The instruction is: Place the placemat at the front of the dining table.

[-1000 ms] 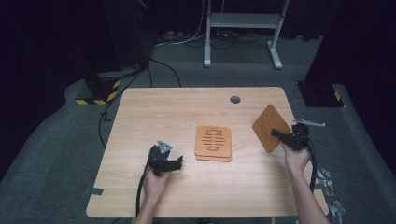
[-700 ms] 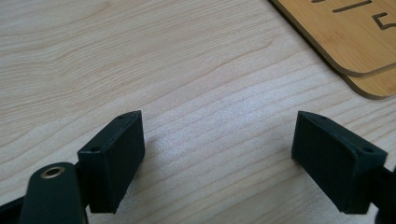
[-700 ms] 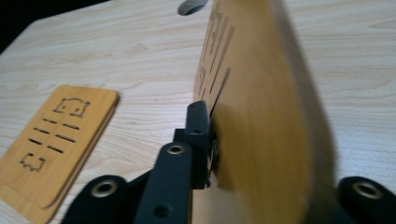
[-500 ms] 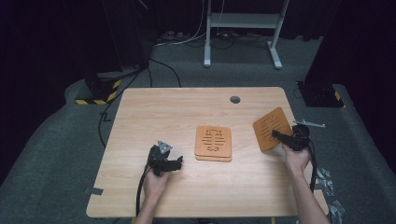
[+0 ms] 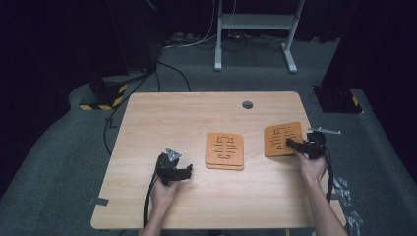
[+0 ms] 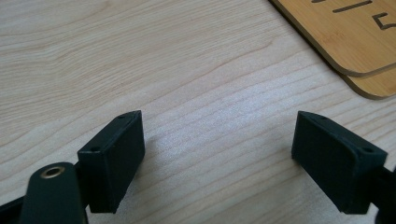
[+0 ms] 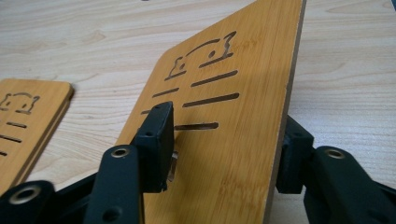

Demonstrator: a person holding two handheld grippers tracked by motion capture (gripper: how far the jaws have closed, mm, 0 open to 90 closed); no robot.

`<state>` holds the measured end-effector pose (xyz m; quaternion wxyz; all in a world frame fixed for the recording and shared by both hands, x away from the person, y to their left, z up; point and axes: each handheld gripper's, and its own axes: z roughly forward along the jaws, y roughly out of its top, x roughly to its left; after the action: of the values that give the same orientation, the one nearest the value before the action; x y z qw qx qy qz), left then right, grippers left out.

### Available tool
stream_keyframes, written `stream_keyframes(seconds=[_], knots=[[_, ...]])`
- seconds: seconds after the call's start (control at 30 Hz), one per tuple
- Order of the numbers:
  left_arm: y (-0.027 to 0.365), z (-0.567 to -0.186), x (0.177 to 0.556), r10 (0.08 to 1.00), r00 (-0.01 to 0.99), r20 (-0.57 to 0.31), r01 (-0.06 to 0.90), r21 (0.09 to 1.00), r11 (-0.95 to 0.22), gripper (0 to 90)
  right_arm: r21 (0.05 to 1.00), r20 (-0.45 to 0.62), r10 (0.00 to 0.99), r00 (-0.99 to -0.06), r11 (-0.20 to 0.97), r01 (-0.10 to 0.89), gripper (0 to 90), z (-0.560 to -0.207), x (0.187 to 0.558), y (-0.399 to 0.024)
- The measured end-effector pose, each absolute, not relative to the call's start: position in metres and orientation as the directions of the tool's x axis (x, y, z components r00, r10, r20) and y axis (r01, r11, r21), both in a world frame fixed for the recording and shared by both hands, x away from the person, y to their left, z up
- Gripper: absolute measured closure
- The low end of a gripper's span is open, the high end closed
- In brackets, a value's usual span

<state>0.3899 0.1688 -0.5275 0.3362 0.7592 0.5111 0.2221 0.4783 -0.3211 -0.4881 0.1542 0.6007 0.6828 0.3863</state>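
Observation:
A stack of two slotted bamboo coasters lies mid-table; its corner shows in the left gripper view, and the stack lies at the left of the right gripper view. A third coaster lies to the right, its near edge between the jaws of my right gripper. Those jaws have just been opening. In the right gripper view the coaster leans over the lower jaw while the upper pad stands off its face, so the right gripper is open. My left gripper rests open on bare wood, holding nothing.
The wooden table has a round cable hole near its far edge. A white desk frame and cables lie on the grey floor beyond. Black equipment stands at both far corners.
The right coaster, held raised and tilted before, has come down close to the table, and the right jaws have spread apart. The left hand has stayed still.

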Motion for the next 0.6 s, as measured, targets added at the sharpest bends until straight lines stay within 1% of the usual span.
stream_keyframes(seconds=[0.2, 0.6], knots=[[0.1688, -0.5277, 0.39, 0.925, 0.379, -0.006, 0.625, 0.739, -0.251, 17.3, 0.701, 0.245, 0.945, -0.217, -0.019, 0.713, 44.8, -0.488, 0.4781, -0.3207], [0.1688, -0.5277, 0.39, 0.925, 0.379, -0.006, 0.625, 0.739, -0.251, 17.2, 0.685, 0.168, 0.969, -0.182, 0.018, 0.729, 34.2, -0.4925, 0.4795, -0.3188]])
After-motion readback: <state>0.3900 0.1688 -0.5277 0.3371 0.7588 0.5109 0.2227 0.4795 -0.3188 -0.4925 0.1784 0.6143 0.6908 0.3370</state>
